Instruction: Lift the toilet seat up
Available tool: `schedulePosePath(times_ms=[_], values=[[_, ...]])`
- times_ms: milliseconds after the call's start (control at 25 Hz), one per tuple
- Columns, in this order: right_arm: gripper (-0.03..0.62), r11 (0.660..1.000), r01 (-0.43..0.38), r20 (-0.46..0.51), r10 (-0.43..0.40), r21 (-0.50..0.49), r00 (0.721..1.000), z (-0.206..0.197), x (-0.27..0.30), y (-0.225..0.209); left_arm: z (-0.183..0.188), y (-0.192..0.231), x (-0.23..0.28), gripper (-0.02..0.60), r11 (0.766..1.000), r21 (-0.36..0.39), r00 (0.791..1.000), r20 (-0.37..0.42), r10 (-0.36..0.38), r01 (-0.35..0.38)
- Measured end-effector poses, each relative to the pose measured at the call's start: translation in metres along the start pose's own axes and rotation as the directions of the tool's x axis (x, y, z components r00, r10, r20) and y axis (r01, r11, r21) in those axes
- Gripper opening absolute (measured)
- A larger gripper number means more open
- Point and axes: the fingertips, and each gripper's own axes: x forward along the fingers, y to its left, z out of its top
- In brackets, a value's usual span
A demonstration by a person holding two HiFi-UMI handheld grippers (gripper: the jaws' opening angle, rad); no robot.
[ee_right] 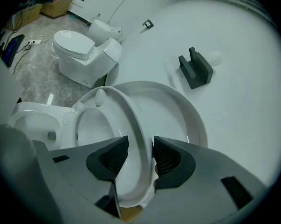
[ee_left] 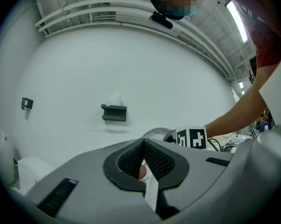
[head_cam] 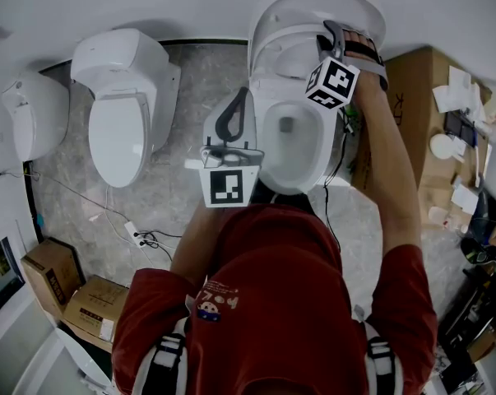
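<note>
White toilet seat (ee_right: 134, 125) sits clamped in right gripper (ee_right: 140, 144)

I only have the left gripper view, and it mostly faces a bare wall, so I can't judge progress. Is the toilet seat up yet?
Observer: In the right gripper view the toilet seat is raised and stands close to the lid behind it.
Operator: Is the right gripper on it?
Observer: Yes. The right gripper has the seat's rim between its jaws, with a pad against each side.
Operator: And where is my left gripper?
Observer: The head view shows the left gripper beside the open bowl, on its left, holding nothing.
</note>
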Motion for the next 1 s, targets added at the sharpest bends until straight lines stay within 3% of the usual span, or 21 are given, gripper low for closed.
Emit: schedulePosePath(times_ms=[1000], values=[[0.147,1.0,0.02,0.004,-0.02,0.015,1.0,0.0,0.009,-0.005,0.003,-0.002,0.0,0.008,1.0,0.021,1.0,0.003,0.009,-0.009]])
